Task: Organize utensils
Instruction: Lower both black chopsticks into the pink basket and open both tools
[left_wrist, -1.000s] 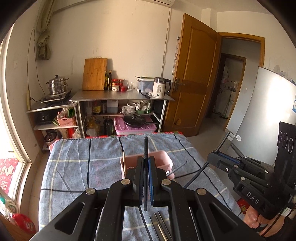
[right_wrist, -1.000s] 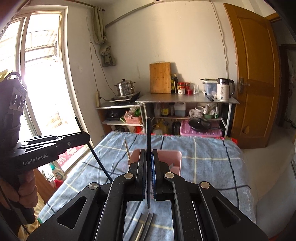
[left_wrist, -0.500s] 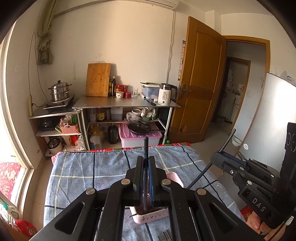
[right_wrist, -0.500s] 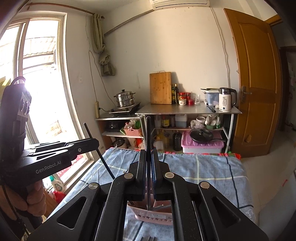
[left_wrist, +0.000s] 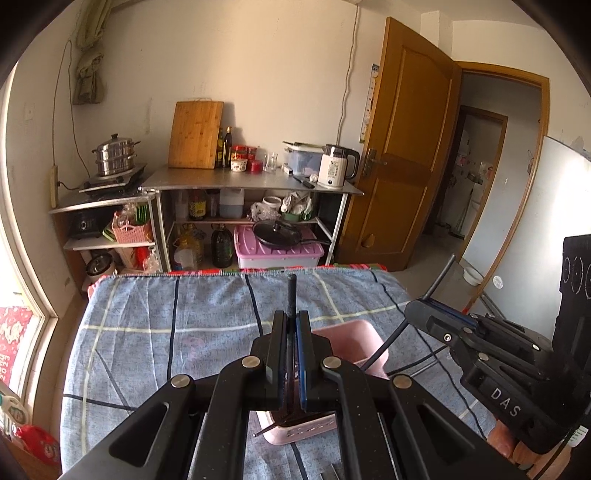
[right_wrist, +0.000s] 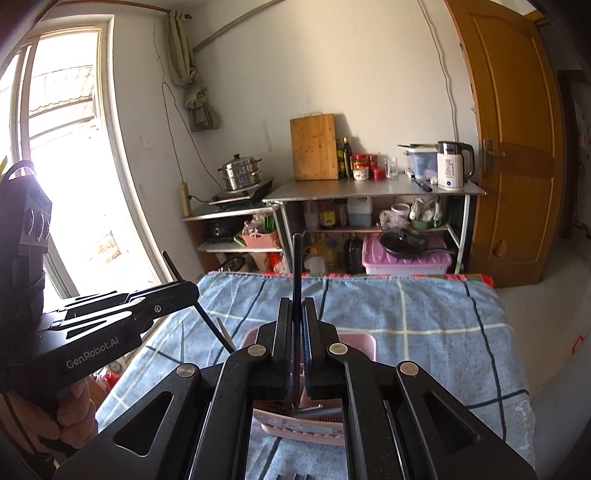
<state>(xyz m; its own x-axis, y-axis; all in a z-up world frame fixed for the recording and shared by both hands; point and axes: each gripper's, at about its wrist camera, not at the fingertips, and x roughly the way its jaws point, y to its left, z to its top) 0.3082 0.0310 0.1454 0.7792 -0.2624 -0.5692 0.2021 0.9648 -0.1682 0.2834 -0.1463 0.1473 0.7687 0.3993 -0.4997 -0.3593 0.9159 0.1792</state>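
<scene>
**Left wrist view.** The left hand-held gripper (left_wrist: 291, 325) is pinching one black chopstick (left_wrist: 291, 291), jaws nearly closed on the thin, straight, matte rod, which is standing up past the fingertips. Since a second ago the view has been shifting: the pink utensil holder (left_wrist: 354, 341), then ahead of the fingertips, is now sitting directly beneath and just right of them, a rounded-corner plastic bin with a slotted front wall. Judged from this, the chopstick's lower end is coming into line with the bin, so the drop-in step looks close. To the right, the right hand-held gripper (left_wrist: 417, 310) is carrying its own black chopstick (left_wrist: 437, 275) slanted toward the same bin.

**Right wrist view.** The right hand-held gripper (right_wrist: 297, 317) is gripping its black chopstick (right_wrist: 296, 258) in a narrow pinch. The pink utensil holder (right_wrist: 360, 341) is lying just below the fingertips, where earlier it sat ahead of them; metal pieces are showing inside, too hidden to name. To the left, the left hand-held gripper (right_wrist: 192, 291) is holding its chopstick (right_wrist: 210, 323) angled down at the bin. Under everything, the surface (right_wrist: 424, 325) is wearing a soft, wrinkled blue cloth with a pale and dark check.
</scene>
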